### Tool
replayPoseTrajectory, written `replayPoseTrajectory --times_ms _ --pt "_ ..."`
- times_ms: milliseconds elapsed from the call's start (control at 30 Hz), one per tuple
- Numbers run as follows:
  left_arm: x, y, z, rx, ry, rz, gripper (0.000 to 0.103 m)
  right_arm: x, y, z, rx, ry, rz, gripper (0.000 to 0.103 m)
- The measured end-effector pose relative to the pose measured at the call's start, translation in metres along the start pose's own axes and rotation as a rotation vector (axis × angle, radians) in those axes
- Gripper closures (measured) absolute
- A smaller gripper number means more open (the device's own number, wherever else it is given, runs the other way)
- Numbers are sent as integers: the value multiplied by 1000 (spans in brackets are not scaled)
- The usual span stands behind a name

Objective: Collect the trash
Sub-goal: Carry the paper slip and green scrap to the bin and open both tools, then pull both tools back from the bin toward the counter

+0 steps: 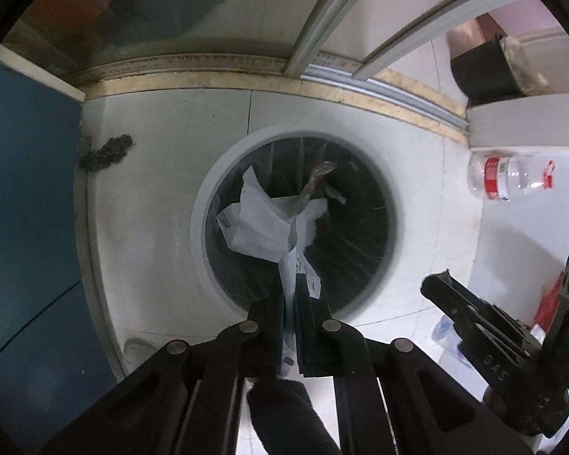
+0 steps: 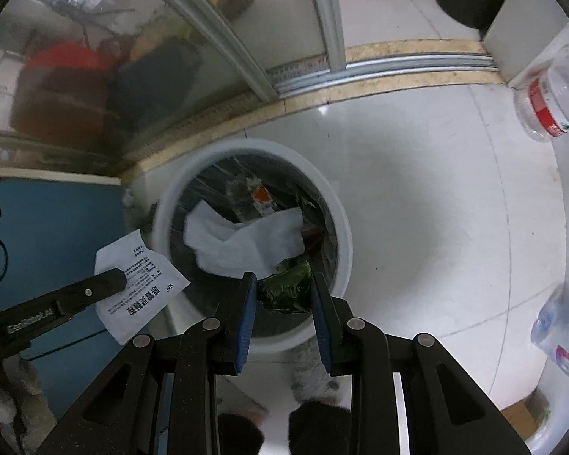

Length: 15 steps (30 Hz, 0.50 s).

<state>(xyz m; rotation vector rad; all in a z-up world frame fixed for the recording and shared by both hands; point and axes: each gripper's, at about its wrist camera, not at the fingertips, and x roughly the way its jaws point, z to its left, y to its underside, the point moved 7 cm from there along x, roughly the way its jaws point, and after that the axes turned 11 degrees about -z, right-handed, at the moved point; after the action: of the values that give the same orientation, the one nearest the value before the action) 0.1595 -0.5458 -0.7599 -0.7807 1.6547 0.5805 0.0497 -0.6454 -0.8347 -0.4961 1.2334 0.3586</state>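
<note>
Left gripper [image 1: 291, 288] jaws pinched on a printed paper sachet [image 2: 140, 284] over the near rim of the bin [image 1: 208, 204], right gripper [image 2: 282, 288] jaws parted, empty: released early, likely to flutter onto the floor [image 2: 417, 208].

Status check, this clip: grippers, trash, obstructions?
Left gripper shut on paper packet beside bin. Right gripper open, empty, over bin. Bottle uncollected. Nothing blocking.

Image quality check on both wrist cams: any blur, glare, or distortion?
Left wrist: heavy fisheye bending of the door track, dark vignette corners, dim bluish cast; paper packet in the left gripper reads sharp. Right wrist: trash bin contents smeared, glass door hazy with reflections, floor glare.
</note>
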Motion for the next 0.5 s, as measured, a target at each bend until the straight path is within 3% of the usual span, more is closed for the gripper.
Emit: replayPoseTrajectory --times_ms 167,233,300,433,467,500 --pt "17 6 13 13 -26 -6 93 34 16 0 -29 23 47 70" --pt "19 8 17 10 -39 -15 81 36 20 0 -34 39 50 42" --pt "15 7 21 25 -70 -38 33 31 22 -1 -42 61 35 25" --pt "-3 3 24 67 -135 -98 12 10 22 -3 -58 108 7 0" --pt "-7 3 25 75 -147 -104 1 3 22 -2 -59 115 -1 0" --pt "-13 4 25 90 -165 -116 0 -5 22 -1 -59 120 -8 0"
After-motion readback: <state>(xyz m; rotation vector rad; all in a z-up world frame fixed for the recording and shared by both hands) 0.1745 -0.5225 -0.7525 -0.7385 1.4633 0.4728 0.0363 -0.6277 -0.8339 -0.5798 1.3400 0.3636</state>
